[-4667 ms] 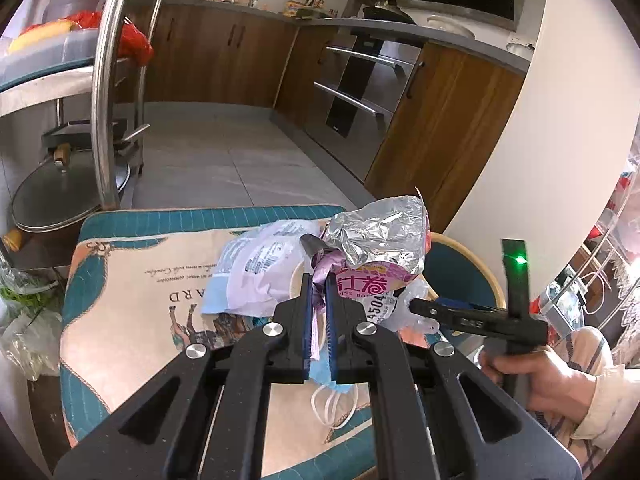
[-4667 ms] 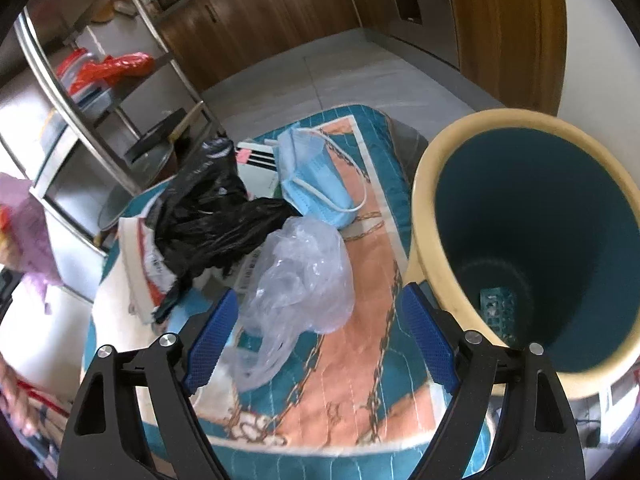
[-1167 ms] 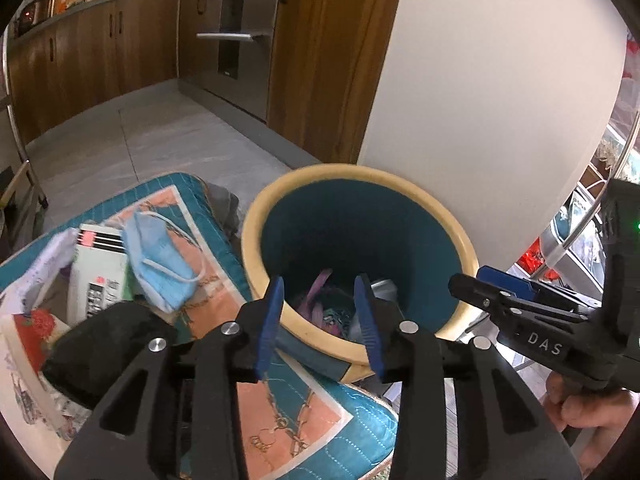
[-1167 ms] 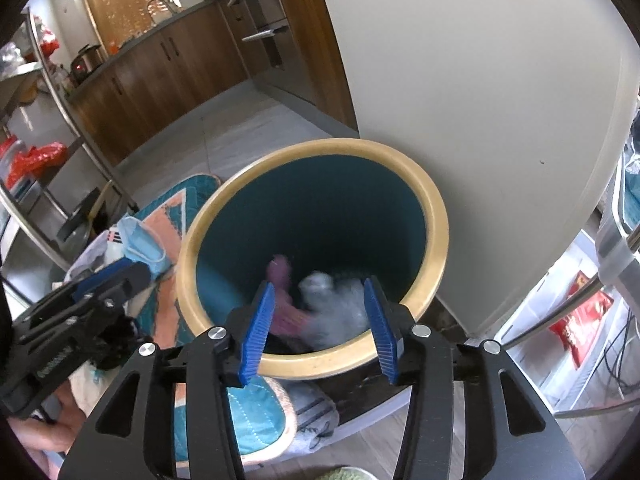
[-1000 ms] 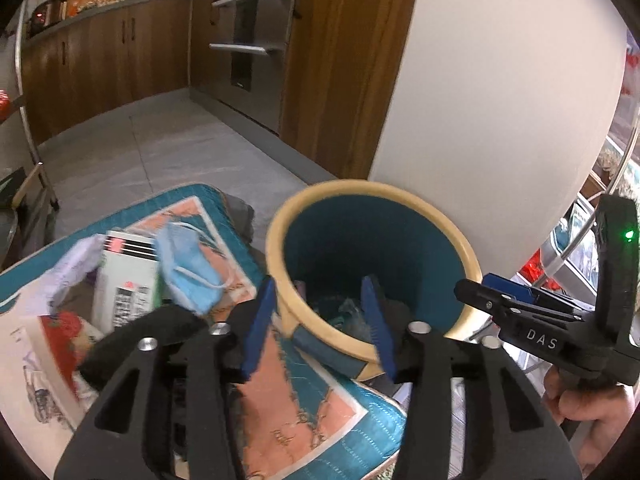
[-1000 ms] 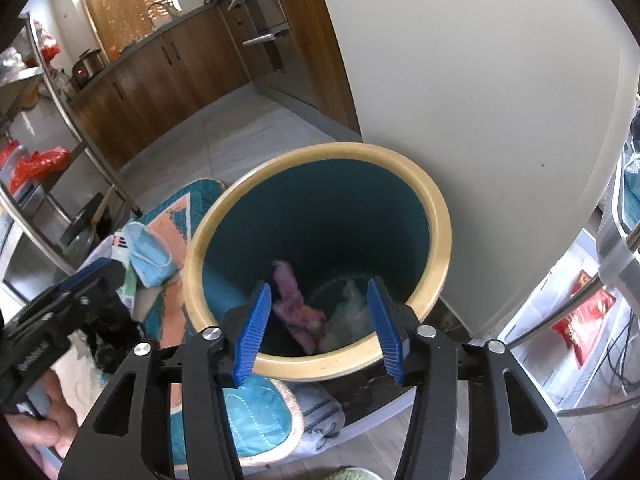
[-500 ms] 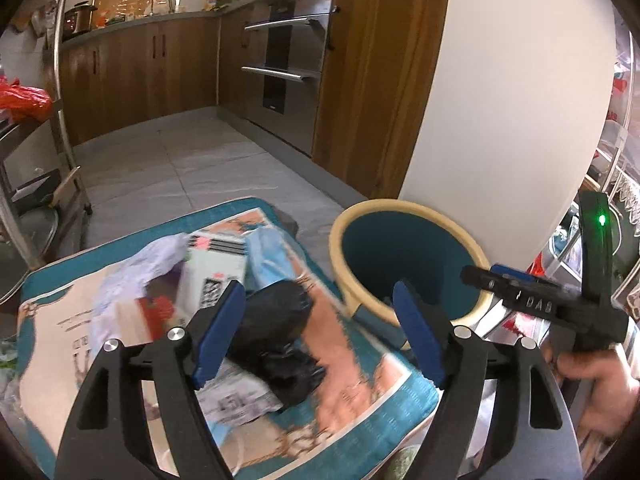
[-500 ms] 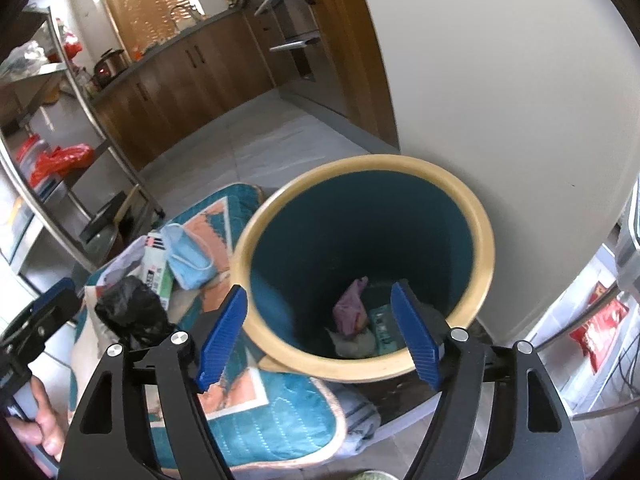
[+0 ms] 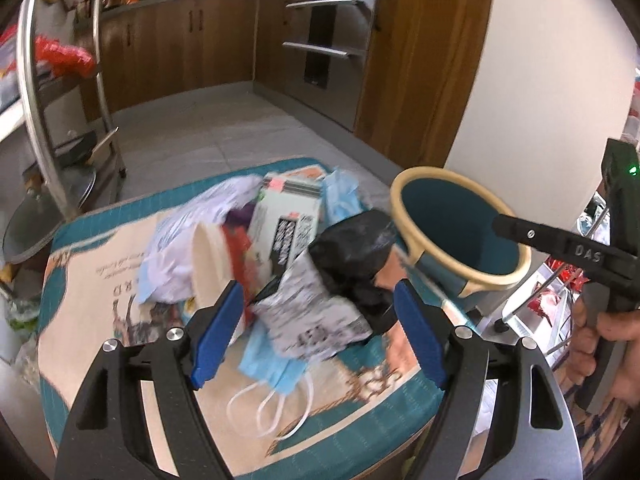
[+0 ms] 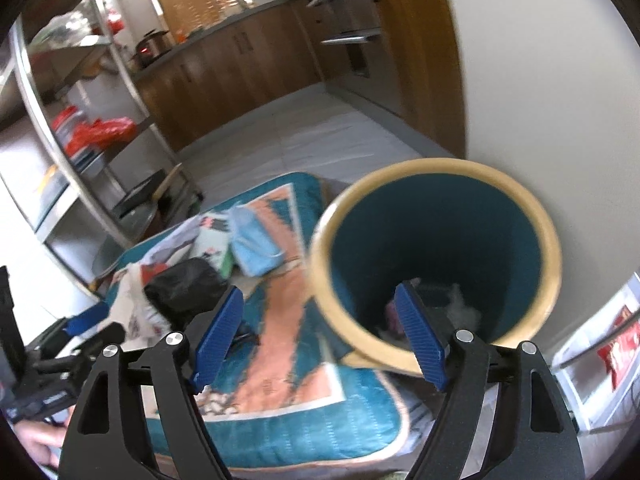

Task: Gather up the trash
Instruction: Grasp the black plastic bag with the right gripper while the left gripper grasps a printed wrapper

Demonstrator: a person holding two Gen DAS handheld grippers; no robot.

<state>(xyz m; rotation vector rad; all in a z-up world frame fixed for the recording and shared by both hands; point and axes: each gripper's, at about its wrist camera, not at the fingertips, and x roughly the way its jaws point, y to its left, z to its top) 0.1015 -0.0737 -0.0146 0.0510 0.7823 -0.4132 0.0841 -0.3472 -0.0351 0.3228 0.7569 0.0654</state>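
My left gripper (image 9: 319,330) hangs open over the trash heap on the patterned table mat (image 9: 100,300), nothing between its pads. Under it lie a printed white wrapper (image 9: 312,312), a black bag (image 9: 352,248) and a blue face mask (image 9: 276,368). Behind them are a box (image 9: 288,220), a white cup (image 9: 208,256) and a crumpled white bag (image 9: 188,236). The teal bin with a cream rim (image 9: 404,204) stands at the table's right end. My right gripper (image 10: 319,336) hovers by the bin (image 10: 440,168), jaws opening and empty. Pink and white trash (image 10: 444,312) lies inside.
A steel shelf rack (image 9: 36,92) holding pans and red bags stands left of the table. Wooden cabinets and an oven (image 9: 320,40) line the far side of the grey floor. A white wall (image 10: 540,100) rises behind the bin, with a wire rack (image 10: 600,352) to its right.
Both grippers have opened wider and drawn back from the bin's mouth. The left one has swung left and now faces the trash heap on the mat.
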